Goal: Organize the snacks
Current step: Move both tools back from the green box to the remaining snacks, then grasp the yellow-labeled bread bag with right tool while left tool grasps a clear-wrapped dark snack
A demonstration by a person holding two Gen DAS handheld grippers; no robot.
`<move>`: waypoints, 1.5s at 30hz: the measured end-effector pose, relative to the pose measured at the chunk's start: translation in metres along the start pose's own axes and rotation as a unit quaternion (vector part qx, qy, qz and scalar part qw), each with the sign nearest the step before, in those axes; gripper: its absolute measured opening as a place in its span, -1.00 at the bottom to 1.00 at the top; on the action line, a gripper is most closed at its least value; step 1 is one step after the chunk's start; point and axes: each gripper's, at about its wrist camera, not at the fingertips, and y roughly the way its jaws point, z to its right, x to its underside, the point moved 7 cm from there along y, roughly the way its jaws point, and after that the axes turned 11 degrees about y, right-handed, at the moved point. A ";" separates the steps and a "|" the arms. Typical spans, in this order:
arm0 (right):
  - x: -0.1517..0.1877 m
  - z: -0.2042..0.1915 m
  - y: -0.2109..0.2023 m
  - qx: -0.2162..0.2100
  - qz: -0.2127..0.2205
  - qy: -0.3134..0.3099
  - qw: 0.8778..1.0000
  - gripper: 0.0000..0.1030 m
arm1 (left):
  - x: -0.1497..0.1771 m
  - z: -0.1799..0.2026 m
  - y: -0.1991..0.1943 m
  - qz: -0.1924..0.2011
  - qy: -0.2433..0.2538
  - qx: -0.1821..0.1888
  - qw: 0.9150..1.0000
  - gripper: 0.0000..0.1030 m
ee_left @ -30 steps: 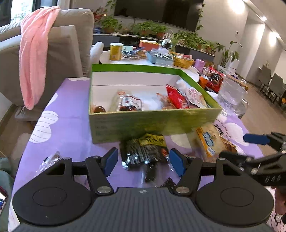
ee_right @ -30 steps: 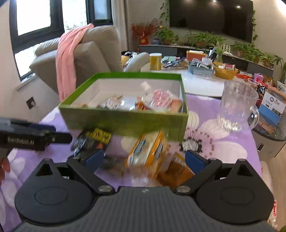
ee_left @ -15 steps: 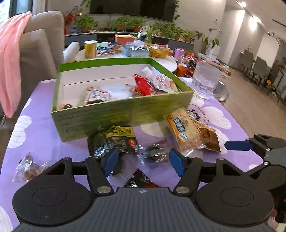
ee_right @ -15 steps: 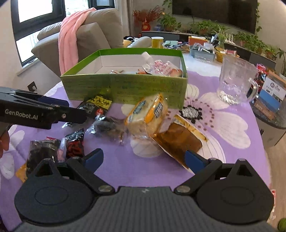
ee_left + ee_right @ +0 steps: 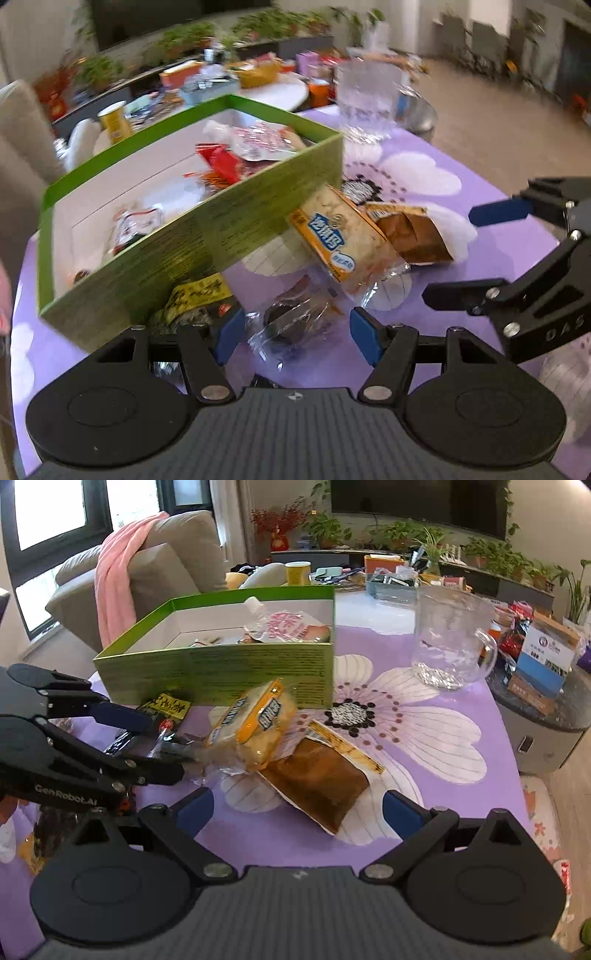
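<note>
Hovering over purple flowered tablecloth (image 5: 461, 716), left gripper (image 5: 297, 329) jaws wide, clear-wrapped dark snack (image 5: 291, 319) lying between blue pads, unpinched. Right gripper (image 5: 297, 812) jaws wide too, brown packet (image 5: 317, 775) just ahead between them, untouched. Yellow cracker pack (image 5: 255, 720) leaning near green box (image 5: 221, 672).

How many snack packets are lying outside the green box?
4 clearly: yellow-and-black packet against the box front, clear-wrapped dark snack nearer, orange cracker pack, brown packet beside it. More at the left edge are partly hidden.
</note>
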 end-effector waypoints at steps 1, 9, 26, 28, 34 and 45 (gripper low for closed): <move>0.000 0.002 0.001 -0.001 -0.001 0.006 1.000 0.65 | -0.002 0.000 0.004 -0.004 0.012 0.003 1.000 0.17; -0.017 -0.002 0.005 -0.046 0.009 -0.039 0.998 0.65 | -0.004 -0.005 0.027 -0.020 0.048 0.058 0.997 0.15; -0.047 -0.040 0.062 -0.099 -0.021 -0.160 0.982 0.65 | 0.015 -0.030 -0.024 0.052 -0.093 0.064 0.992 -0.72; -0.043 -0.044 0.059 -0.096 -0.014 -0.173 0.980 0.65 | 0.019 -0.036 -0.030 0.060 -0.114 0.066 0.989 -0.72; -0.036 -0.044 0.071 -0.092 -0.042 -0.208 0.973 0.65 | 0.036 -0.044 -0.030 0.043 -0.159 0.057 0.985 -0.62; -0.038 -0.043 0.085 -0.115 -0.075 -0.221 0.965 0.65 | 0.038 -0.028 -0.024 0.000 -0.128 -0.019 0.992 0.18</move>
